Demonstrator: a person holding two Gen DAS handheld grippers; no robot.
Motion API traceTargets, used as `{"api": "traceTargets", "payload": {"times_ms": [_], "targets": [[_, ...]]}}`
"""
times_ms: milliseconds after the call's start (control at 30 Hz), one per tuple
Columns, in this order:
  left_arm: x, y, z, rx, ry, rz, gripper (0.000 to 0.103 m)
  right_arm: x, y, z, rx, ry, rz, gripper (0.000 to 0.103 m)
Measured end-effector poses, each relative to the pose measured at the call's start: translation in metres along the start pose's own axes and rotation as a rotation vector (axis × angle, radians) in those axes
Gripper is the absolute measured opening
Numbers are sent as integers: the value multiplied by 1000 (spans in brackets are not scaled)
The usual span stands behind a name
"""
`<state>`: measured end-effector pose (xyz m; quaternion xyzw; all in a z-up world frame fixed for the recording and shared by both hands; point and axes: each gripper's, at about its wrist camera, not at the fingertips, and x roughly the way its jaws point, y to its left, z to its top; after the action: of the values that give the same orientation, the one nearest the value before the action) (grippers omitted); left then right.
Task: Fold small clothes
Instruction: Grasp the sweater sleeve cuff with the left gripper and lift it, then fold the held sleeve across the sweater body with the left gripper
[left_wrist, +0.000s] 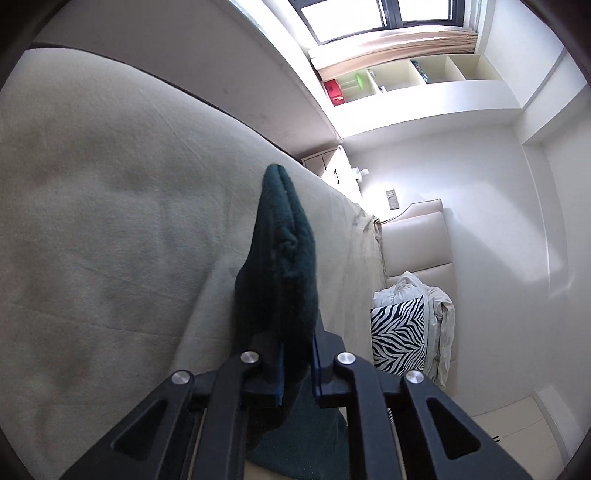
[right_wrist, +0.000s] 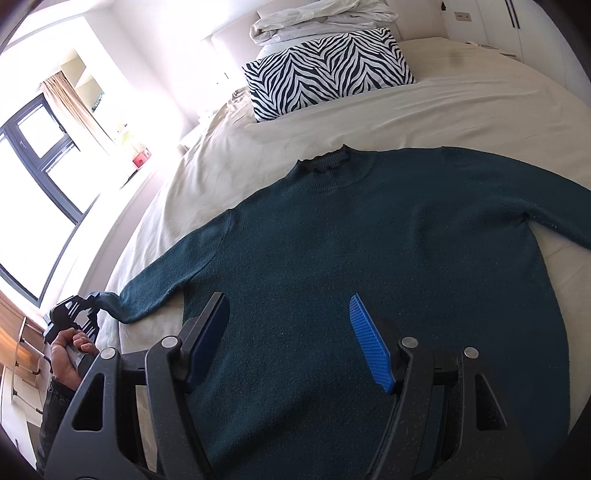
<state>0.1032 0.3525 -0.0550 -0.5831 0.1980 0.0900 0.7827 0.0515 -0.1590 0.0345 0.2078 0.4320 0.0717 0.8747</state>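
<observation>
In the left wrist view, the left gripper (left_wrist: 297, 369) is closed on the cuff of the sweater's sleeve (left_wrist: 280, 258). The dark green cloth bunches up between the blue pads and stands lifted off the bed sheet (left_wrist: 92, 221). A zebra pillow (left_wrist: 399, 332) lies further along the bed, beyond the sleeve.

In the right wrist view, the sweater (right_wrist: 351, 240) lies spread flat on the bed sheet (right_wrist: 461, 110), collar toward the zebra pillow (right_wrist: 325, 70). The right gripper (right_wrist: 291, 339) hovers over the sweater's lower body with its fingers wide apart, gripping nothing. At the sweater's left side, the left gripper (right_wrist: 90, 299) pinches the end of the outstretched sleeve (right_wrist: 155, 277).

The step in hand looks like the first sleeve fold. The next move likely calls for carrying the cuff inward across the sweater's chest and laying it flat, while the right gripper steadies the body or goes for the other sleeve.
</observation>
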Motion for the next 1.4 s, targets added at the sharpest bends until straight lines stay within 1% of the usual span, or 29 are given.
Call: {"api": "traceTargets", "payload": {"times_ms": [67, 133, 167, 267, 333, 400, 433, 467, 500, 533, 567, 600, 633, 667, 700, 733, 767, 833, 900, 933, 967, 1000, 1100, 1167, 1233, 1300, 1400], "targets": [[10, -37, -24, 169, 51, -3, 11, -1, -13, 1, 27, -3, -7, 67], [24, -82, -61, 392, 123, -7, 11, 0, -27, 2, 67, 0, -2, 67], [30, -104, -85, 510, 159, -7, 11, 2, -34, 3, 87, 4, 2, 67], [49, -154, -181, 880, 259, -5, 11, 9, -51, 8, 133, 27, 32, 67], [55, -165, -246, 1084, 313, -2, 11, 20, -60, 13, 166, 59, 75, 67], [60, -161, -300, 1241, 358, 19, 12, 35, -69, 19, 215, 103, 140, 67], [62, -154, -321, 1294, 372, 30, 13, 45, -74, 22, 247, 131, 177, 67], [65, -147, -336, 1321, 389, 41, 16, 56, -77, 23, 279, 162, 214, 67], [63, -138, -346, 1332, 414, 50, 17, 69, -79, 25, 307, 197, 240, 67], [64, -128, -351, 1340, 435, 61, 23, 82, -81, 27, 330, 228, 263, 67], [62, -120, -354, 1350, 449, 72, 35, 96, -78, 26, 348, 258, 283, 67], [65, -119, -353, 1358, 455, 82, 41, 109, -77, 26, 369, 282, 304, 67], [62, -117, -353, 1357, 452, 79, 49, 123, -74, 26, 385, 304, 328, 67], [62, -118, -352, 1346, 447, 71, 54, 136, -70, 26, 403, 329, 340, 67], [61, -119, -346, 1332, 442, 62, 57, 148, -65, 26, 420, 351, 344, 67], [61, -120, -343, 1324, 436, 58, 64, 160, -60, 27, 427, 372, 354, 67], [59, -120, -342, 1316, 433, 56, 69, 172, -54, 27, 432, 399, 374, 67], [58, -119, -337, 1289, 445, 45, 70, 192, -43, 26, 442, 448, 371, 67], [54, -115, -331, 1251, 459, 39, 70, 204, -33, 30, 427, 452, 362, 65], [52, -113, -327, 1227, 462, 39, 70, 208, -27, 33, 410, 447, 353, 52], [49, -110, -322, 1200, 462, 35, 70, 210, -23, 36, 384, 448, 337, 42], [46, -107, -317, 1169, 458, 30, 71, 212, -18, 38, 357, 455, 319, 26], [40, -97, -300, 1080, 455, 29, 72, 213, -5, 45, 233, 447, 249, 7], [37, -91, -291, 1032, 442, 37, 72, 205, 3, 53, 156, 417, 212, 7], [37, -84, -284, 989, 444, 46, 72, 191, 4, 66, 103, 355, 160, 7], [37, -79, -278, 956, 450, 46, 72, 178, -5, 80, 89, 297, 125, 7], [36, -78, -275, 939, 440, 35, 72, 161, -29, 102, 75, 236, 36, 7]]}}
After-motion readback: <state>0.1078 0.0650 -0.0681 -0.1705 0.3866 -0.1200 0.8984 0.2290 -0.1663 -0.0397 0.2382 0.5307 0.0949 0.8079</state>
